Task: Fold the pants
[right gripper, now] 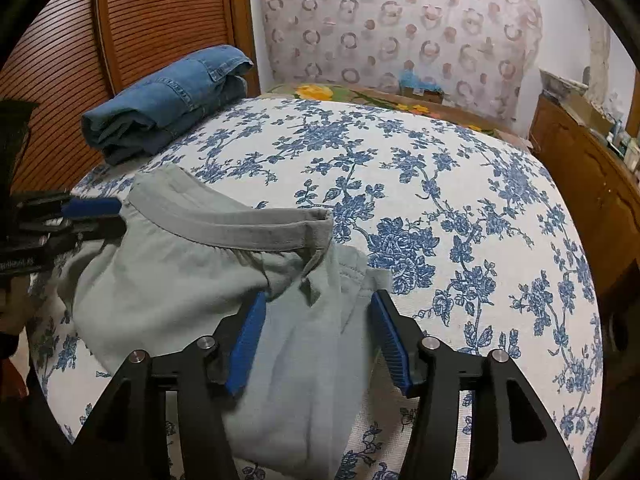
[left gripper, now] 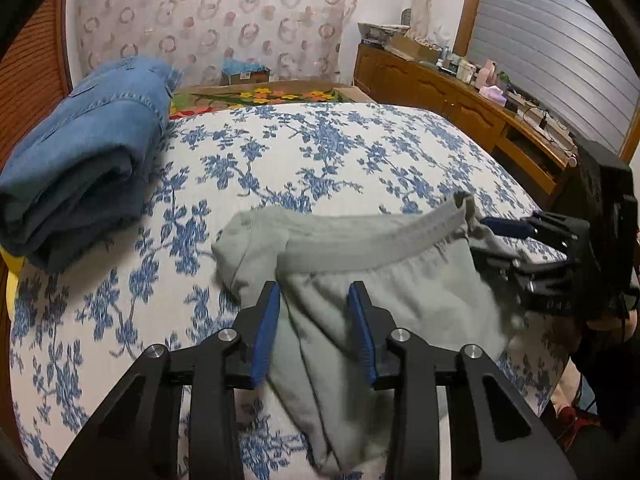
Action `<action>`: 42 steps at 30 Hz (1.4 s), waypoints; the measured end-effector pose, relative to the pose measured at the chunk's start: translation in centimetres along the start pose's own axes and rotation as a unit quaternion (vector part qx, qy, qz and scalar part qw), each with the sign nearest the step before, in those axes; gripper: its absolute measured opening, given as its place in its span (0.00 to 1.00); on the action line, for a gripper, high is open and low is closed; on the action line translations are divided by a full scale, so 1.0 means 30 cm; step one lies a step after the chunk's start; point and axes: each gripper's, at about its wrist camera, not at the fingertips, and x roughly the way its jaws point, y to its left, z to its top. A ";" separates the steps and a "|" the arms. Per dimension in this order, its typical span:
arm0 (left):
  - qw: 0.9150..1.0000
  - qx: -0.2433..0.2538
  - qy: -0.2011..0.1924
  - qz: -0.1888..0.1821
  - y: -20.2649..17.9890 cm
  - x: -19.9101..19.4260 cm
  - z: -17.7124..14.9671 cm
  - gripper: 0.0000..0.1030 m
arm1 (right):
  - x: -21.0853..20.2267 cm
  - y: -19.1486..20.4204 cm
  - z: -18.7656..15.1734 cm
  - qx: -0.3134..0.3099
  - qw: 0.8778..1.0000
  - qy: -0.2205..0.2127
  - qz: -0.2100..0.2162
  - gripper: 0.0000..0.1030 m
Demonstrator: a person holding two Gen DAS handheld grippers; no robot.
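Light grey pants (left gripper: pixel 400 292) lie bunched on the blue-flowered bedspread (left gripper: pixel 320 152), their darker elastic waistband (left gripper: pixel 384 236) facing away. My left gripper (left gripper: pixel 316 292) is open, jaws wide apart over the left part of the waist fabric. My right gripper (right gripper: pixel 320 300) is open too, jaws either side of the right waist end; the pants (right gripper: pixel 168 280) and waistband (right gripper: pixel 240 228) show in its view. Each gripper appears in the other's view, the right gripper (left gripper: pixel 504 236) by the waistband's right end, the left gripper (right gripper: pixel 96 216) by its left end.
A stack of folded blue jeans (left gripper: pixel 80 148) sits on the bed's far left, also seen in the right wrist view (right gripper: pixel 168 100). A wooden slatted door (right gripper: pixel 120 20) stands behind it. A cluttered wooden dresser (left gripper: pixel 460 92) runs along the right.
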 end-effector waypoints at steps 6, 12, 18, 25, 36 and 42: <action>1.000 -0.003 0.007 0.004 0.018 0.049 0.035 0.36 | 0.004 -0.003 0.002 0.001 1.000 0.000 0.000 0.57; 1.000 0.009 0.004 0.009 0.005 0.055 0.037 0.19 | 0.002 -0.002 -0.001 0.000 1.000 -0.001 -0.001 0.57; 0.999 0.023 -0.027 -0.002 -0.025 -0.007 0.056 0.11 | -0.015 -0.001 -0.005 -0.002 1.000 -0.011 -0.011 0.57; 0.997 0.031 -0.064 -0.011 -0.060 -0.085 0.097 0.10 | -0.067 -0.048 -0.007 0.014 1.000 -0.028 0.003 0.40; 0.998 0.027 -0.060 0.002 -0.029 -0.045 0.121 0.10 | 0.002 -0.065 0.093 -0.005 0.999 -0.009 0.035 0.37; 0.999 0.019 -0.038 0.010 0.001 0.012 0.099 0.10 | 0.083 -0.101 0.114 0.014 0.998 0.018 0.054 0.37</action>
